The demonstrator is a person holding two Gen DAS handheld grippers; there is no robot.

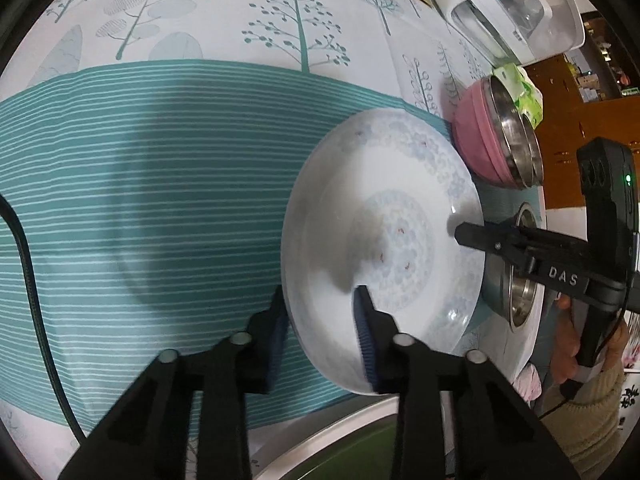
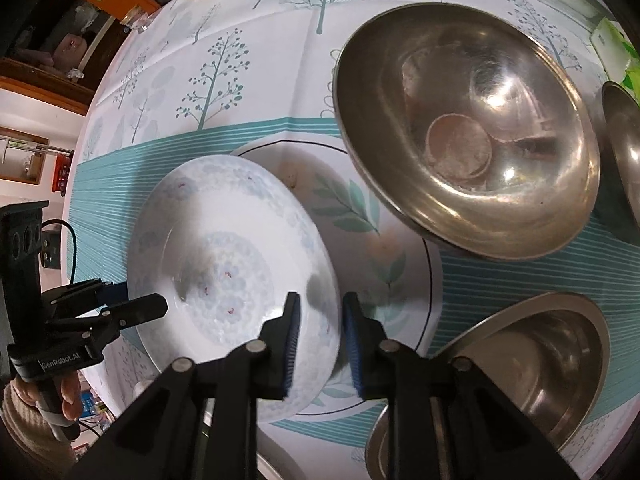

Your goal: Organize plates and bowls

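Two grippers are seen on one white plate with a pale blue floral pattern (image 1: 380, 240) in the left wrist view. The left gripper (image 1: 324, 320) has its jaws narrowed around the plate's near rim, one blue-ribbed pad inside the dish and the other outside it, though whether the outer pad actually presses cannot be told. The right gripper (image 1: 464, 234) is seen at the far rim, its dark fingers drawn close together there. The plate stands tilted over the teal-striped tablecloth (image 1: 140, 200). Beyond it, pink bowls with steel liners (image 1: 496, 136) appear already nested, and another steel bowl (image 1: 520, 280) lies partly hidden behind the plate.

In the right wrist view, the right gripper (image 2: 320, 344) is shown straddling the plate's (image 2: 224, 272) rim, one pad over the inside and one outside, with a slight gap visible on the outer side. The left gripper (image 2: 144, 308) is seen at the opposite edge. Beneath and beside the plate lies a larger plate with a leaf pattern (image 2: 360, 216), partly covered by it. A wide steel bowl (image 2: 464, 140) overlaps that plate's far edge, and another steel bowl (image 2: 540, 360) sits close by.

Sorting is judged to be only partly done: the pink bowls are stacked, while the plates and loose steel bowls remain ungrouped.
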